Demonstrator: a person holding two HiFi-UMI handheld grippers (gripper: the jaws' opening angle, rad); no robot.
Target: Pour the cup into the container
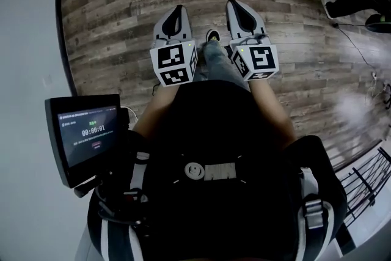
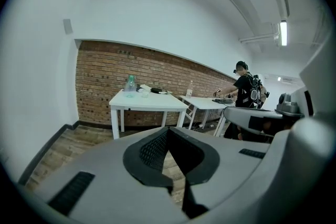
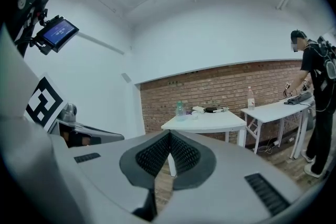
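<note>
Over the plank floor, near the person's body, the left tool and the right tool are hovering side by side, apart from each other and pointing toward the far side of the room. In the left gripper view, the left tool is showing its two ribbed pads pressing together at the tips, with nothing sitting between them. In the right gripper view, the right tool is doing the same: its pads are meeting along one line and gripping nothing.

Well apart from both tools, a white bench is standing against the far brick wall. On its left part a clear greenish bottle is standing upright, and just to the right of it a small clear cup is sitting. Both are too small to tell what they are holding. Farther right on that bench, some dark and pale items are lying, too small to name.

At the near left, a small screen is glowing beside the person's chest.
</note>
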